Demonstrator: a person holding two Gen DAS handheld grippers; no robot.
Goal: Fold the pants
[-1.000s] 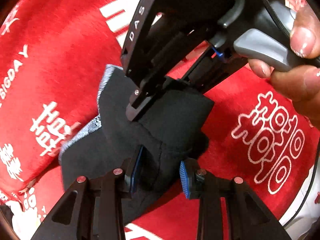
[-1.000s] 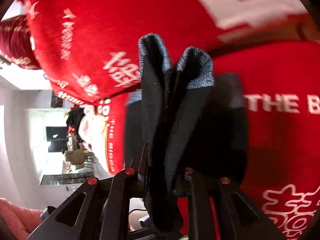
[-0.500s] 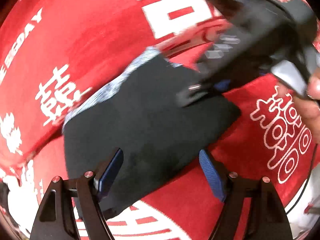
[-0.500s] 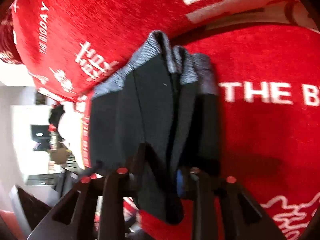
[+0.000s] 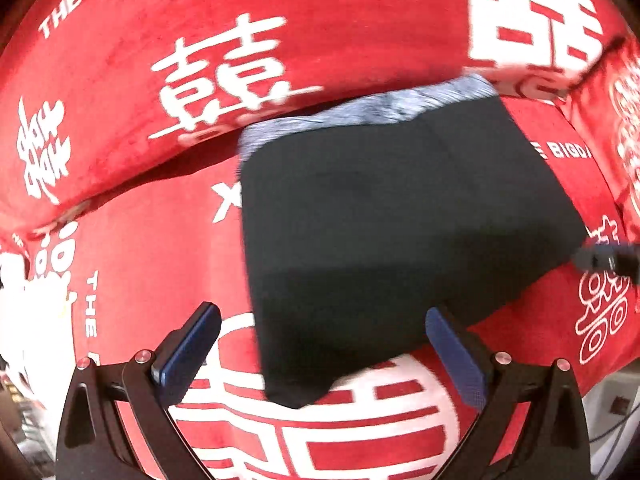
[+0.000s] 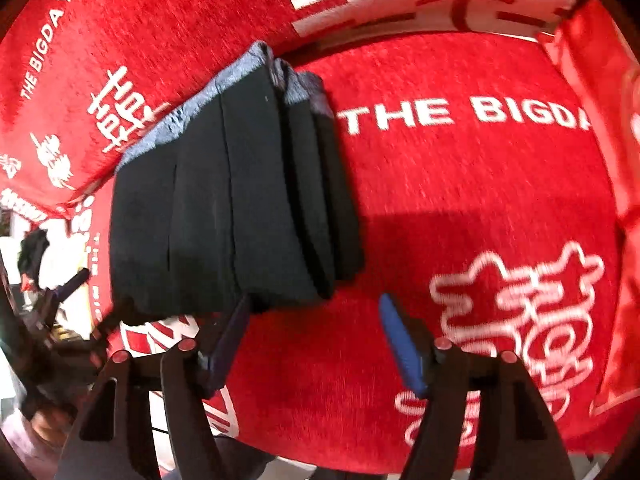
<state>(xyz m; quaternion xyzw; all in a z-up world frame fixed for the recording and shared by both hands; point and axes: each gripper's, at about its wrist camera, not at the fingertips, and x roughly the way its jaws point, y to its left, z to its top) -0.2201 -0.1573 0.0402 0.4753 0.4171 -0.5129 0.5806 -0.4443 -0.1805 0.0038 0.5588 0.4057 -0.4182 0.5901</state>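
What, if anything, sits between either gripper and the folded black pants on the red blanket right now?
Nothing visible does. The pants lie folded on the red blanket. The left gripper is open right at their near edge, and the right gripper is open beside their near corner, only bare blanket between.

Folded pants seemingly atop cushion

Pants black, grey waistband; blanket red — white lettering.

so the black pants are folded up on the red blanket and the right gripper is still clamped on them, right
Not quite. The pants do lie folded on the red blanket, but the right gripper is open, holding nothing; the right wrist view shows it.
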